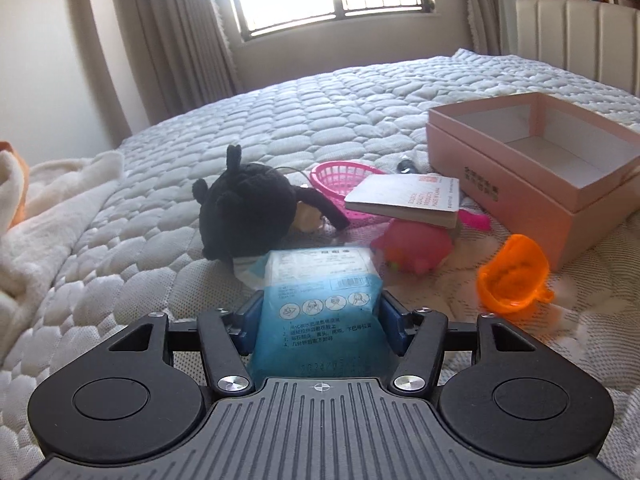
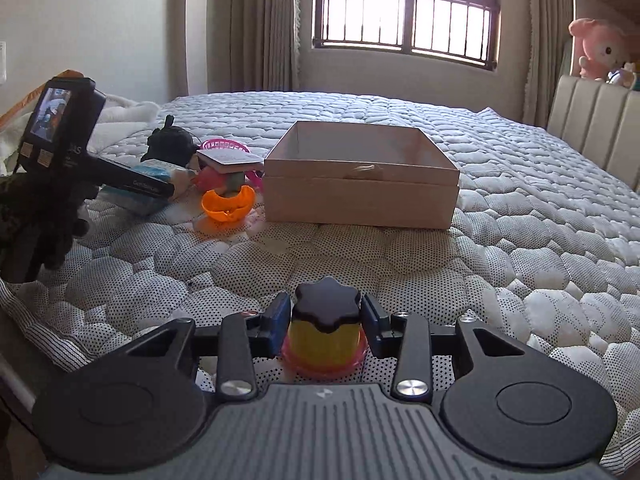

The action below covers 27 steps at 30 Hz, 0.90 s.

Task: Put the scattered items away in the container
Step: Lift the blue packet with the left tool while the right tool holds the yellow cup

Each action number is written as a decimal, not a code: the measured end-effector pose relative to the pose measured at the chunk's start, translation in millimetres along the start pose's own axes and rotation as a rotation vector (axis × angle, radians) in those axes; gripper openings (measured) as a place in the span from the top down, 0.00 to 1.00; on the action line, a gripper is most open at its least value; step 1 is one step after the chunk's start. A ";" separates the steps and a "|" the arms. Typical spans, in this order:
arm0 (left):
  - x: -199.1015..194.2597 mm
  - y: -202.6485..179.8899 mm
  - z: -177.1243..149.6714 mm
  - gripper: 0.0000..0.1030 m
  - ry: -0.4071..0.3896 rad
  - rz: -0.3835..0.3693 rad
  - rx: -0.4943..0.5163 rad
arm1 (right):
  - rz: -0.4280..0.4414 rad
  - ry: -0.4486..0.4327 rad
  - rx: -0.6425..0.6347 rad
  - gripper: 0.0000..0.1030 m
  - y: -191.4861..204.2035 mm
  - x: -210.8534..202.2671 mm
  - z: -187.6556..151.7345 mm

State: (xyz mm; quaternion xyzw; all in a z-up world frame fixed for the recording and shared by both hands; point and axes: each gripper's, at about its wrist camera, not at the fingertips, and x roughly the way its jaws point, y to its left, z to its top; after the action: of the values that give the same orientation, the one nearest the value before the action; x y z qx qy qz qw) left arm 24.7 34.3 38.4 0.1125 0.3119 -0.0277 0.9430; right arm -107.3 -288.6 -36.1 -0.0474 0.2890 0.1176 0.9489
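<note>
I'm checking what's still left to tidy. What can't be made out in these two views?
- Left wrist view: a small dark item behind the pink basket, too small to identify.
- Left wrist view: the pink toy, partly covered by the booklet.
- Right wrist view: the box floor, hidden by its near wall.

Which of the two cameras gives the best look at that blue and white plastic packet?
The left wrist view. There the blue and white plastic packet fills the foreground between the left gripper pads, its printed pictures and lettering clear. The right wrist view shows only a small slice of it, far off behind the left gripper's body.
</note>
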 end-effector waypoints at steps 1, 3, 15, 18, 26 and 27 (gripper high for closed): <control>-10.7 -2.4 -3.0 0.38 -0.009 -0.028 0.002 | -0.004 0.000 0.003 0.50 -0.5 0.0 -1.3; -35.3 -9.0 -10.3 0.38 -0.029 -0.104 0.004 | -0.015 -0.002 0.007 0.43 -1.7 -0.2 -3.7; -89.2 -46.1 -51.5 0.13 -0.006 -0.295 0.200 | -0.032 -0.024 -0.048 0.23 5.6 -2.9 -7.3; -87.6 -34.9 -53.6 0.07 0.004 -0.232 0.200 | -0.029 -0.023 -0.057 0.21 8.6 -1.5 -7.1; -80.7 8.6 -55.0 0.06 0.057 -0.131 0.132 | -0.027 -0.021 -0.080 0.18 15.2 -3.4 -9.8; -82.2 11.6 -55.4 0.06 0.064 -0.163 0.112 | -0.026 -0.021 -0.077 0.17 15.0 -3.1 -9.7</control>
State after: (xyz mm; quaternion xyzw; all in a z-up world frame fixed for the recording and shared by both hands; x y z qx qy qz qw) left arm -72.2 56.8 46.3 0.1400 0.3482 -0.1183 0.9193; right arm -118.8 -276.3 -42.7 -0.0864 0.2736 0.1169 0.9508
